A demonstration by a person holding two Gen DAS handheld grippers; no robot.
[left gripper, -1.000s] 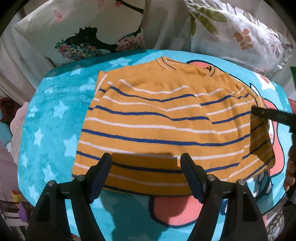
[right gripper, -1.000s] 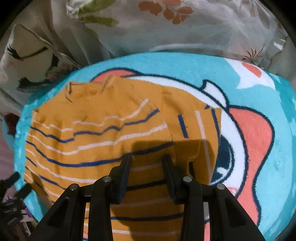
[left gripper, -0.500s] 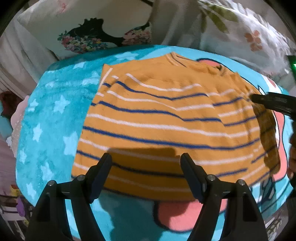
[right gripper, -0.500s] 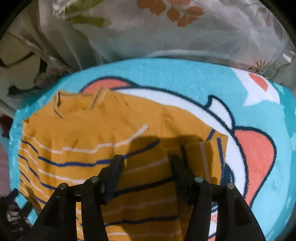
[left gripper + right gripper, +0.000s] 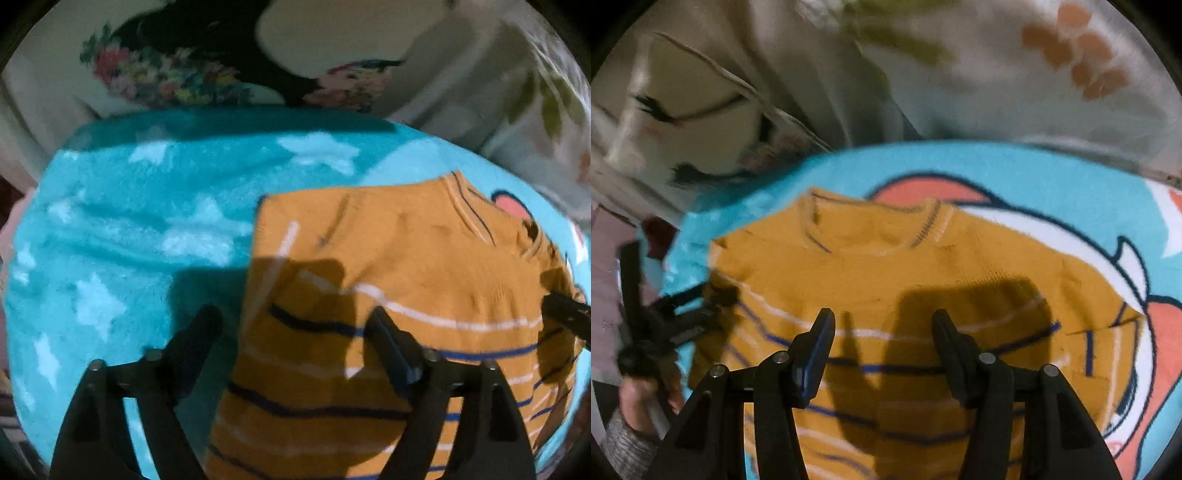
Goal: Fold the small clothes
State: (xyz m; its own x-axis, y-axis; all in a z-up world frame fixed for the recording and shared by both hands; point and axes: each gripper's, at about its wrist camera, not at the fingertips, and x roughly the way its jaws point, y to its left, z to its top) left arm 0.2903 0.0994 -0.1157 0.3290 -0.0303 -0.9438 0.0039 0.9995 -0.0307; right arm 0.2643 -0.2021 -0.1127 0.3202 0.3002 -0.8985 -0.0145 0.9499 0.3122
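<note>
A small orange sweater point(image 5: 388, 266) with blue and white stripes lies flat on a turquoise blanket point(image 5: 129, 236); its collar points away from me. My left gripper point(image 5: 295, 325) is open and empty, straddling the sweater's left edge near the shoulder. My right gripper point(image 5: 882, 328) is open and empty over the sweater's chest point(image 5: 886, 273), below the collar. The left gripper also shows at the left of the right wrist view point(image 5: 713, 299). A right gripper fingertip point(image 5: 565, 310) shows at the right edge of the left wrist view.
Floral pillows point(image 5: 221, 55) and a pale cushion point(image 5: 997, 81) stand along the far edge of the blanket. The blanket has a cartoon print point(image 5: 1145, 288) at the right. A hand point(image 5: 639, 391) holds the left gripper.
Both grippers have moved forward up the sweater, from its hem toward the shoulders and collar. The right gripper's fingers have spread wider. The sweater has not moved.
</note>
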